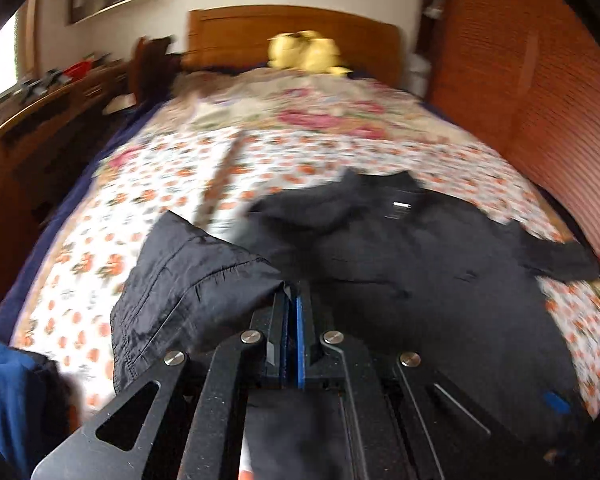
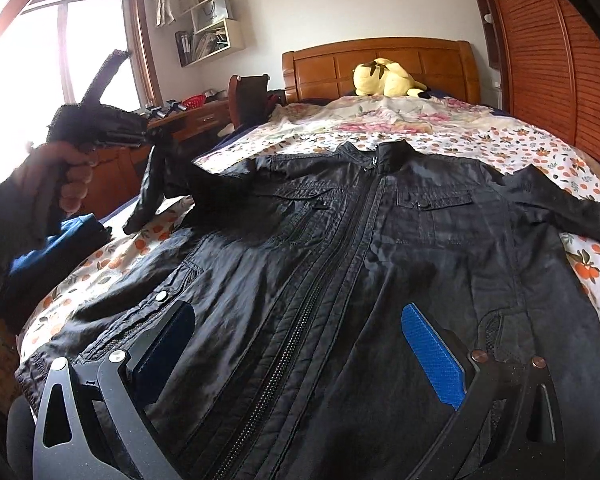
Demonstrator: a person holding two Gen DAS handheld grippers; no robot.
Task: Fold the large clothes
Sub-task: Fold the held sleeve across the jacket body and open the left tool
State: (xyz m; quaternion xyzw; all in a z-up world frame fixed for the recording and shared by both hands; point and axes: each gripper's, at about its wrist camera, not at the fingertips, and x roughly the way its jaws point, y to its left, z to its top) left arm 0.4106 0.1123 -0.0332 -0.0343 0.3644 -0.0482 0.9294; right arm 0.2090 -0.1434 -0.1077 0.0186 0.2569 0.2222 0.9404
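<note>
A black zip-up jacket (image 2: pixel 380 264) lies front up on the flowered bedspread (image 2: pixel 520 140), collar toward the headboard. My left gripper (image 1: pixel 291 300) is shut on the cuff of the jacket's left sleeve (image 1: pixel 188 276), lifted above the bed with the sleeve hanging from it. In the right wrist view a person's hand (image 2: pixel 60 176) holds that gripper up at the left, and the sleeve (image 2: pixel 152 192) droops below it. My right gripper (image 2: pixel 296 316) stands open just over the jacket's lower front, one finger on each side of the zipper (image 2: pixel 332 264), with nothing pinched.
A yellow plush toy (image 2: pixel 384 78) rests against the wooden headboard (image 2: pixel 320 68). Louvred wooden doors (image 2: pixel 540 60) run along the bed's right side. A desk (image 2: pixel 196 116) and chair (image 2: pixel 252 92) stand at the left. A blue garment (image 2: pixel 56 248) lies at the bed's left edge.
</note>
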